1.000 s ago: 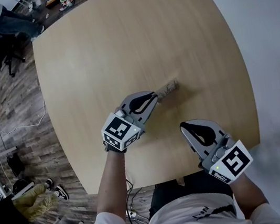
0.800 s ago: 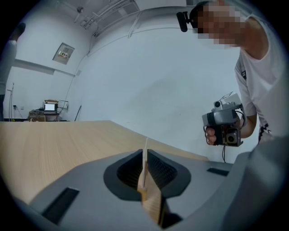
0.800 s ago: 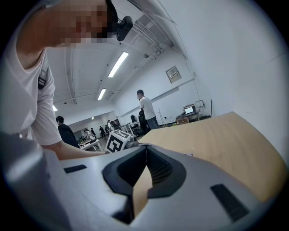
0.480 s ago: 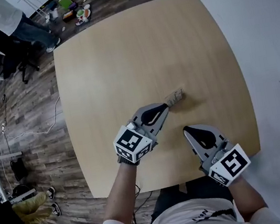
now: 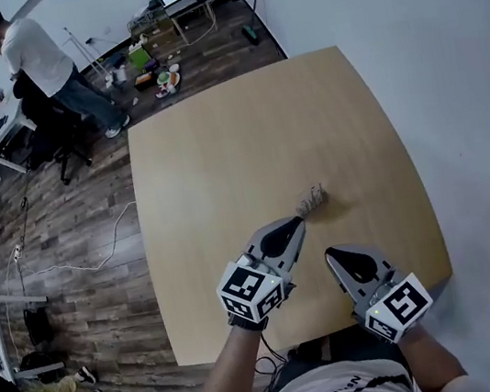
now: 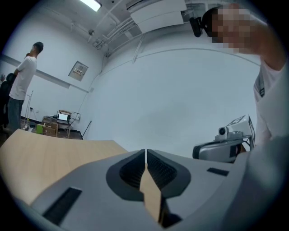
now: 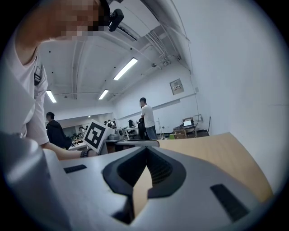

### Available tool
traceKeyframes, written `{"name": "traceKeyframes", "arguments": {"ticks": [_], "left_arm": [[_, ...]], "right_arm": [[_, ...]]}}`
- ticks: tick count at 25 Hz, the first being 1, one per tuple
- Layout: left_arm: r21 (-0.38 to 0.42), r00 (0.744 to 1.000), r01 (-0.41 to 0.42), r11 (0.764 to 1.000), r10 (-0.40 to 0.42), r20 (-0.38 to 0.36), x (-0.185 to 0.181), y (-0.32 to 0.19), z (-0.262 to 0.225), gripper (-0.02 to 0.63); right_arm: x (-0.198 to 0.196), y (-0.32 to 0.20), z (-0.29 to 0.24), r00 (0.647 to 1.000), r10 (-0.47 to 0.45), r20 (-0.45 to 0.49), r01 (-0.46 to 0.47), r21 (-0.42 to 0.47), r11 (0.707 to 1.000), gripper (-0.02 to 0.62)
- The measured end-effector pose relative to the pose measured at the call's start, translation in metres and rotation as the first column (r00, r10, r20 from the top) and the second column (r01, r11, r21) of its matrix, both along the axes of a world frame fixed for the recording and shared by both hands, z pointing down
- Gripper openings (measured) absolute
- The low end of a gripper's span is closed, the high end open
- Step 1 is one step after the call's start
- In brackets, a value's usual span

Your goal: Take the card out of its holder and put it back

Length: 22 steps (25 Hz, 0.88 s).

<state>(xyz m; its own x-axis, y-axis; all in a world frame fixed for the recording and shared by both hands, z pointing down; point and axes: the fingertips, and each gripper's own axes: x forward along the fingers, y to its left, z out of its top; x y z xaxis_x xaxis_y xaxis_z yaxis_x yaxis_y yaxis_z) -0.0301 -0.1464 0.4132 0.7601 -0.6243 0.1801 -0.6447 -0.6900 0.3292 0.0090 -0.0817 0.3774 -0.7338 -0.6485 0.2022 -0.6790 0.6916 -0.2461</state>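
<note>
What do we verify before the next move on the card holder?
1. Card holder within reach on the table: ok, it lies just beyond the tip of the left gripper.
2. Left gripper open for a grasp: not ok, fingers shut with nothing between them.
3. Right gripper open: not ok, fingers shut and empty.
4. Card seated in the holder: cannot tell, too small in the head view.
5. Holder framed in a gripper view: not ok, neither shows it.
</note>
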Motion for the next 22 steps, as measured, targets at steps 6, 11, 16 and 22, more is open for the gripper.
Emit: {"name": "traceKeyframes", "arguments": {"ticks": [6,11,16,22], "left_arm": [[0.026,1.0,0.014,1.0,-0.014,-0.022,-0.004,0.042,-0.046,0.026],[0.048,0.999,0.013,0.999,-0.01,-0.05,-0.008,0.078,-0.08,0.026],[0.062,0.998,0.022,0.998,-0.018,-0.058,-0.017,0.099,-0.094,0.026],[0.103,0.999,0.021,0.994,-0.016,-0.051,-0.026,0.118,-0.123,0.026]], "right_arm": [[-0.007,0.03,-0.029,0.999,0.035,0.019,-0.036,0.023,0.999,0.014],[-0.013,0.054,-0.056,0.998,0.057,-0.009,-0.056,0.062,0.996,0.014],[-0.018,0.071,-0.071,0.997,0.078,-0.006,-0.077,0.092,0.993,0.014],[-0.029,0.088,-0.084,0.996,0.084,-0.012,-0.082,0.105,0.991,0.014]]}}
